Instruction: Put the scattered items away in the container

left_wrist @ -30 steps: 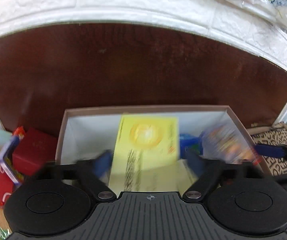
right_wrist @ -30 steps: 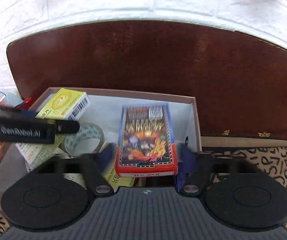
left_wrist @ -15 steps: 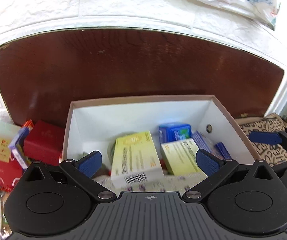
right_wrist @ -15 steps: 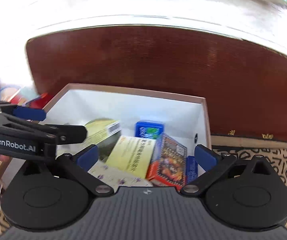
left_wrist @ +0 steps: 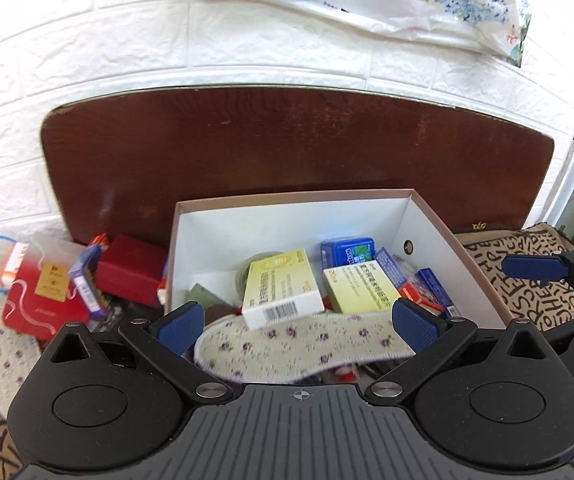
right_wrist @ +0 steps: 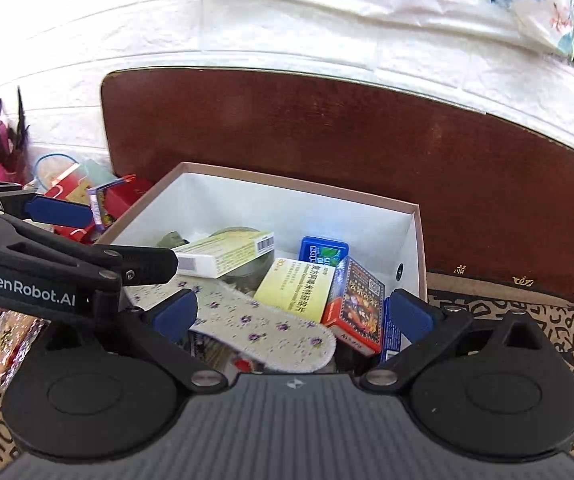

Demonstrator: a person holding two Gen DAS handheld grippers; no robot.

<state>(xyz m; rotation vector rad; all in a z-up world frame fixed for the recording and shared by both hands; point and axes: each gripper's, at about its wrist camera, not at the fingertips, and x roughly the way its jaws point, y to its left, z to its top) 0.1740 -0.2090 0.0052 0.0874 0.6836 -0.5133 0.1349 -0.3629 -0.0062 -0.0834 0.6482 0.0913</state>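
A white-lined cardboard box (left_wrist: 419, 220) (right_wrist: 411, 236) stands against a brown headboard. Inside lie two yellow-green medicine boxes (left_wrist: 283, 288) (left_wrist: 361, 288), a blue mint tin (left_wrist: 347, 250) (right_wrist: 323, 250), a red and blue card pack (right_wrist: 357, 308), a tape roll (right_wrist: 247, 276) and a floral insole (left_wrist: 303, 340) (right_wrist: 255, 326) at the near side. My left gripper (left_wrist: 295, 322) hovers open above the box's near edge, holding nothing. My right gripper (right_wrist: 293, 314) is open too, above the near right part. Each gripper shows at the edge of the other's view.
Left of the box lie scattered items: a dark red box (left_wrist: 131, 270), a red packet (left_wrist: 43, 296), a blue-edged card pack (left_wrist: 87, 280) and a second floral insole (left_wrist: 7, 356). A patterned brown cloth (right_wrist: 559, 320) covers the surface. A white brick wall stands behind.
Both grippers let go of their loads, the left a yellow-green medicine box and the right the red card pack; both now lie in the box. Both grippers opened and pulled up and back.
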